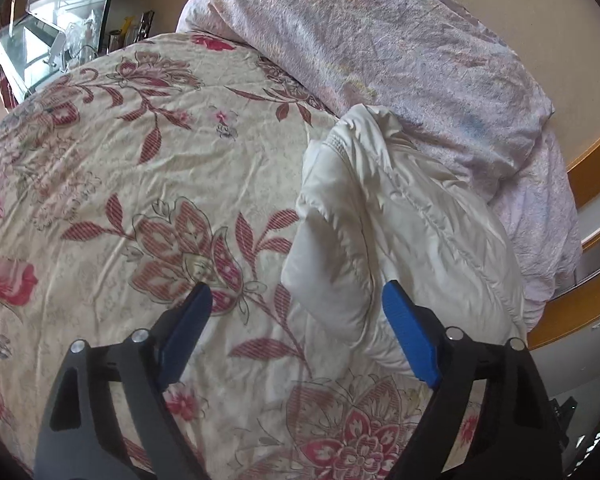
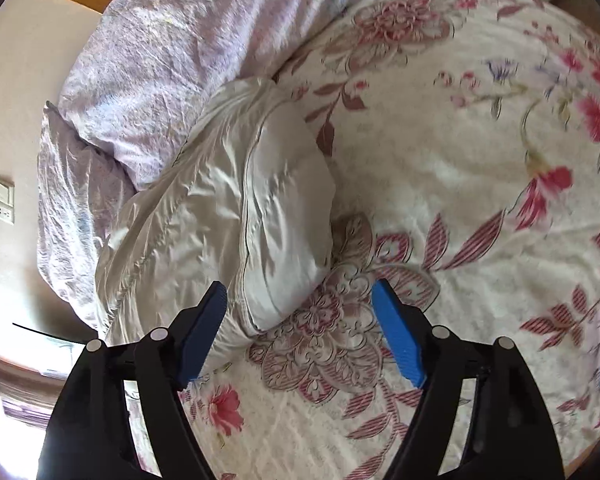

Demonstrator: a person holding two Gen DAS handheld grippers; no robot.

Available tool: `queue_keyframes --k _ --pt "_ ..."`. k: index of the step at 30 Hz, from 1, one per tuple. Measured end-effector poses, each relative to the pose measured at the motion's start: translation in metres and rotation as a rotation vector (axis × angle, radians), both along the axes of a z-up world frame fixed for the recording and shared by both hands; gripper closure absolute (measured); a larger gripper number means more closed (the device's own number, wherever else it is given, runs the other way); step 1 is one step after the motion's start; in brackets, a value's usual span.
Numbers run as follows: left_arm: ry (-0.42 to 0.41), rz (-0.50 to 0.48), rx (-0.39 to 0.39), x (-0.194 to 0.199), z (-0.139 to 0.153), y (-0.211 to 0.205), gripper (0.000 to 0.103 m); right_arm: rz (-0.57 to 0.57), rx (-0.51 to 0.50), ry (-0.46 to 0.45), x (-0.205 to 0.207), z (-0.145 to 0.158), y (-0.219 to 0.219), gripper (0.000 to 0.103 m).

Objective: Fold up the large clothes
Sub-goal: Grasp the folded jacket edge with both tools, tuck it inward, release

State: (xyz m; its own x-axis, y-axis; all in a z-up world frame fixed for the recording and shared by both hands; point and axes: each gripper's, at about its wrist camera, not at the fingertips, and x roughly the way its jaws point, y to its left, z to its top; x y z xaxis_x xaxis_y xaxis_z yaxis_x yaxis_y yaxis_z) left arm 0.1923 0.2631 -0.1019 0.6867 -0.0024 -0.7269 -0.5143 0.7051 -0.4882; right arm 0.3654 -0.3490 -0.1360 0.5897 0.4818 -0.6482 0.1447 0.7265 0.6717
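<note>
A puffy white jacket [image 1: 384, 224] is seen bundled right of frame centre on the bed [image 1: 140, 160]. Soft, light, slippery handling is expected; a seamed edge should be pinched. The left gripper [image 1: 296, 300] and right gripper [image 2: 300, 296] are spread, empty.

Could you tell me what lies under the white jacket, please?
The white jacket rests on the flowered bedsheet, against a pink quilt. Whatever lies directly beneath it is covered.

We see one white puffy jacket [image 1: 400, 220] [image 2: 228, 216] — quilted, slightly glossy, stitched seams across its panels. It lies bunched and partly folded on the floral bedspread [image 1: 160, 160] [image 2: 460, 200], one padded flap doubled over on top. Its far edge touches the pale lilac duvet [image 1: 380, 48] [image 2: 172, 48] — nothing holds it.
</note>
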Motion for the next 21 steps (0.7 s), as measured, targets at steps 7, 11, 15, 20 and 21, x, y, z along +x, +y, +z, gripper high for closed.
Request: queue_keyframes --k 7,11,15,20,21 --pt "0.000 -0.005 -0.131 0.018 -0.023 -0.014 0.038 0.019 0.095 -0.011 0.005 -0.017 0.023 0.033" --pt "-0.034 0.029 -0.174 0.027 -0.030 -0.014 0.047 0.012 0.157 -0.022 0.012 -0.023 0.027 0.047" --pt "-0.100 0.069 -0.260 0.030 -0.037 -0.006 0.067 -0.018 0.178 -0.063 0.011 -0.026 0.029 0.072" --pt "-0.171 0.082 -0.264 0.020 -0.024 -0.007 0.084 -0.011 0.212 -0.165 0.000 -0.014 0.029 0.084" --pt "-0.181 0.075 -0.247 0.017 -0.018 -0.007 0.085 -0.001 0.215 -0.182 -0.004 -0.010 0.029 0.085"
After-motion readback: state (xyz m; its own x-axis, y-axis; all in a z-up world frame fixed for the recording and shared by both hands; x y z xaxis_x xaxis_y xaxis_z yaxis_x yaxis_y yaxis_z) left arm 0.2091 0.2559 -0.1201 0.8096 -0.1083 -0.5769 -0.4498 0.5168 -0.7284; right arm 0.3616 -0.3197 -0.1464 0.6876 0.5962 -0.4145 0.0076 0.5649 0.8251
